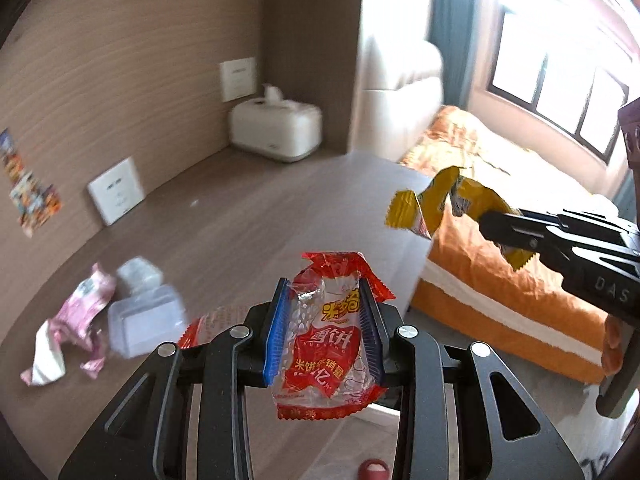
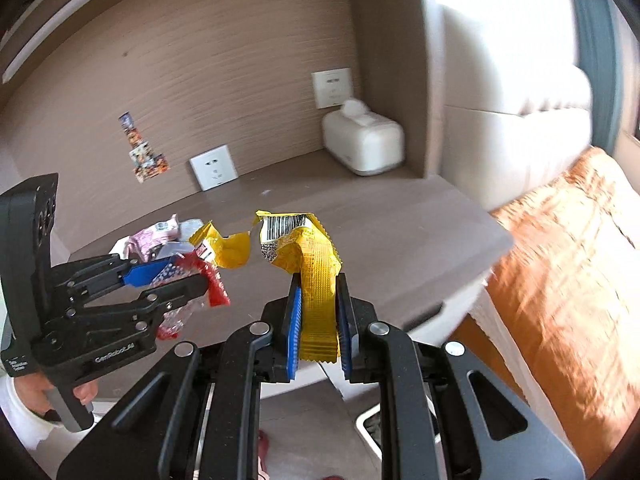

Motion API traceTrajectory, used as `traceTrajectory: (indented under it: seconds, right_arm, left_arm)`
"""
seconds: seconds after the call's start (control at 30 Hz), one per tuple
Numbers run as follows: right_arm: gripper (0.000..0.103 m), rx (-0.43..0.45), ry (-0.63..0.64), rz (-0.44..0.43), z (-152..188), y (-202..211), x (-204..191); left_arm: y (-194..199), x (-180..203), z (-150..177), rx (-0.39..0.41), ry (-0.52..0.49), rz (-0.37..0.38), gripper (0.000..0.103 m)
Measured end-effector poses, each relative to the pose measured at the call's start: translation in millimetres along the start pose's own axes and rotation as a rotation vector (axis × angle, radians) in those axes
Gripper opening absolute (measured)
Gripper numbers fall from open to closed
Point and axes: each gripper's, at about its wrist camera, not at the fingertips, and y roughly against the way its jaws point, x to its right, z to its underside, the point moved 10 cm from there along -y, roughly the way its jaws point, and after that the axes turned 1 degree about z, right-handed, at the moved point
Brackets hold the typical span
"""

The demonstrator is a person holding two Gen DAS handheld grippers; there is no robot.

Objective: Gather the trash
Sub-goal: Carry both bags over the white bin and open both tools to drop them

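Two wrappers up: left gripper (image 1: 324,322) clamped on red wrapper (image 1: 326,336), right gripper (image 2: 320,320) on yellow wrapper (image 2: 312,272); pink wrapper (image 1: 76,320) and clear box (image 1: 146,322) left on desk (image 1: 240,220).

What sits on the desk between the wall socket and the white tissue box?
Nothing: bare desk runs from the wall socket to the tissue box, clearest in the right wrist view.

I note a brown wood-grain wall (image 2: 224,68) with two white sockets (image 2: 213,167), a grey-brown tabletop (image 1: 240,216), an orange-covered bed (image 1: 500,280), and a bright dark-framed window (image 1: 560,84).
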Motion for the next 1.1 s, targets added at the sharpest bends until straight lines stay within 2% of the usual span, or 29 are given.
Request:
traceTrajectory:
  seconds: [0.33, 0.63, 0.8, 0.9, 1.0, 1.1]
  right_arm:
    - [0.017, -0.011, -0.127, 0.103, 38.5, 37.6, 58.6]
    - [0.017, -0.074, -0.219, 0.161, 83.0, 37.0, 106.0]
    - [0.017, -0.138, -0.275, 0.176, 115.4, 16.9, 130.8]
    - [0.017, -0.172, -0.305, 0.177, 135.9, 0.0, 142.8]
    - [0.017, -0.214, -0.336, 0.177, 162.6, -24.4, 156.0]
    - [0.017, -0.254, -0.380, 0.141, 195.8, -59.5, 167.6]
  left_arm:
    - [-30.0, 79.1, -0.2, -0.041, -0.124, 0.113, 0.033]
    - [-76.3, 150.2, 21.3, -0.116, -0.212, 0.225, 0.033]
    - [-117.4, 177.8, 47.6, -0.182, -0.233, 0.288, 0.033]
    - [-143.7, 186.6, 66.6, -0.222, -0.249, 0.301, 0.033]
    - [-173.2, 192.5, 88.2, -0.264, -0.260, 0.321, 0.033]
    - [-204.7, 201.3, 114.9, -0.316, -0.264, 0.351, 0.033]
